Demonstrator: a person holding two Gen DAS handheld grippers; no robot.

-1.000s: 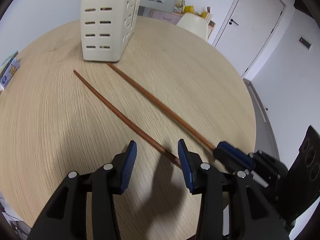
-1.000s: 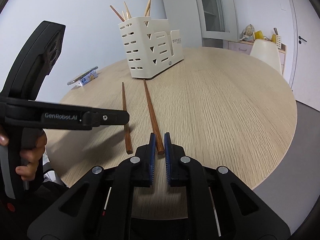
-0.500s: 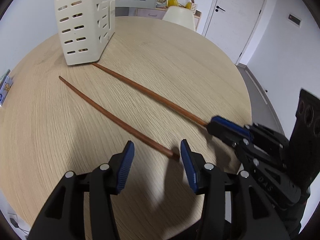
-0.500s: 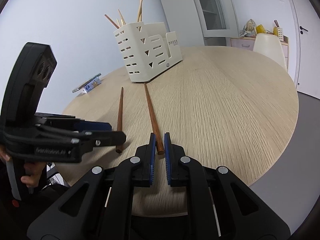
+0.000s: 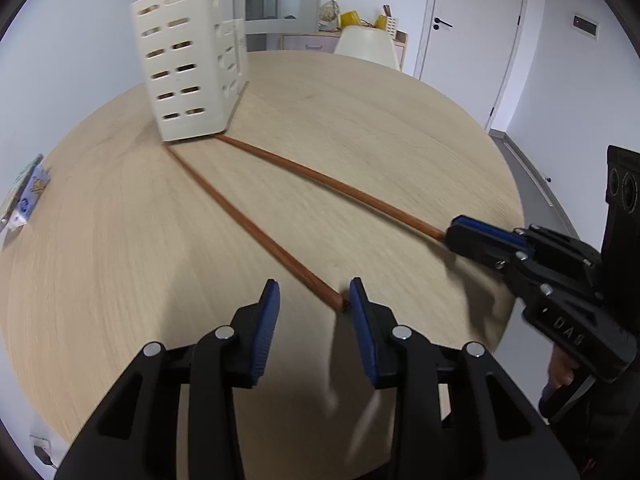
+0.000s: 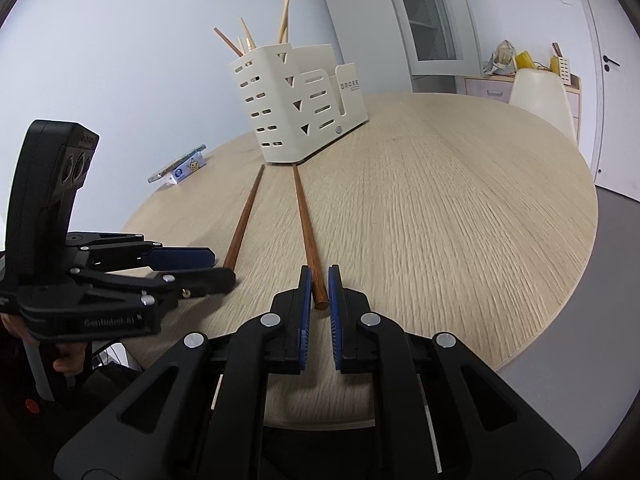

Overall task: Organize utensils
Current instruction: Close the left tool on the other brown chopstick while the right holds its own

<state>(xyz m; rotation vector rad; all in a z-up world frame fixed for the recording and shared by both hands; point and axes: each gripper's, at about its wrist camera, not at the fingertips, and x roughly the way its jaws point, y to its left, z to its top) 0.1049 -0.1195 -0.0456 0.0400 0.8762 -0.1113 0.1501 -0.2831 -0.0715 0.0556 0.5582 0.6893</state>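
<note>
Two long brown chopsticks lie on the round wooden table (image 5: 120, 280), running from a cream slotted utensil holder (image 5: 188, 76) (image 6: 296, 108) that has several chopsticks standing in it. My left gripper (image 5: 315, 296) (image 6: 222, 267) hovers over the near end of the left chopstick (image 5: 248, 224) (image 6: 244, 216). Its jaws are closing, and the stick's end lies between them close to the right pad, not clamped. My right gripper (image 6: 319, 280) (image 5: 460, 232) is shut on the near end of the right chopstick (image 6: 304, 216) (image 5: 332, 182), which rests on the table.
A small blue and white packet (image 5: 28, 196) (image 6: 186, 166) lies near the table's left edge. A white chair (image 5: 366, 46) (image 6: 540, 98) stands behind the table, with a sideboard and a door (image 5: 472, 20) beyond. The table's edge is close under both grippers.
My left gripper has swung round over the left chopstick's near end and its jaws have narrowed. That chopstick's far tip now lies at the holder's base. The right gripper has kept still.
</note>
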